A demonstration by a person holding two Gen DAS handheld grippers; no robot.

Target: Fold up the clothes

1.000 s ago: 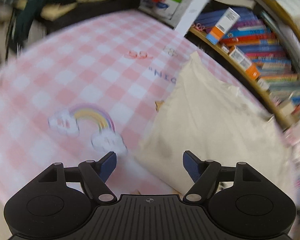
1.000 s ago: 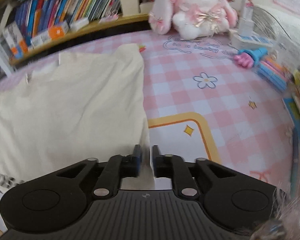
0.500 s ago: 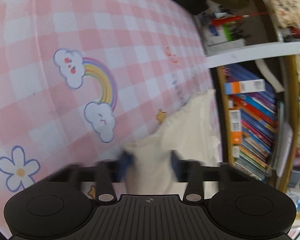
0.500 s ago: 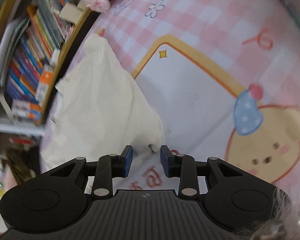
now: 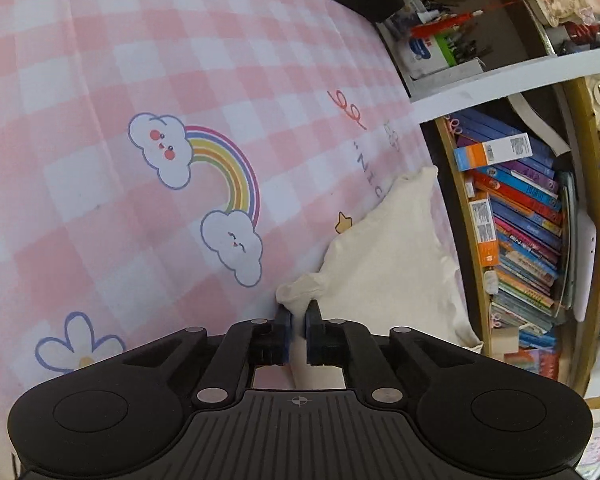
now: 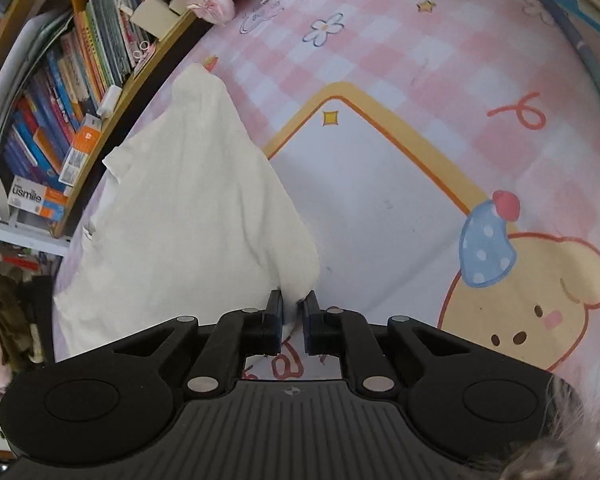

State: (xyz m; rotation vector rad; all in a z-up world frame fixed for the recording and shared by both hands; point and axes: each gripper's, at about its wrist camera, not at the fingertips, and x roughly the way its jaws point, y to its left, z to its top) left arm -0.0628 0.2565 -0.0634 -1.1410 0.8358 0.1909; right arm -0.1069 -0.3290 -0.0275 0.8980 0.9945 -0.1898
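Cream garment (image 6: 188,216), one, lying on the pink checked surface (image 5: 100,80) beside one bookshelf (image 5: 520,220). My left gripper (image 5: 298,320) and my right gripper (image 6: 292,307), two in all, each have fingers (image 6: 275,312) pinching one near corner of it.

Both views are bright and evenly lit by soft, diffuse indoor light with no harsh glare. The cream-white fabric garment (image 6: 196,216) casts only a faint, soft-edged shadow onto the pink-and-white checked printed counter cover (image 5: 112,80) along its lifted edge. Fisheye distortion is strong: the checks bulge and curve, and the crowded bookshelf of colourful spines (image 5: 520,220) bends along the frame edge. The centre is fairly sharp; the corners darken and soften, with a smeary, out-of-focus patch at the right wrist view's lower right corner.
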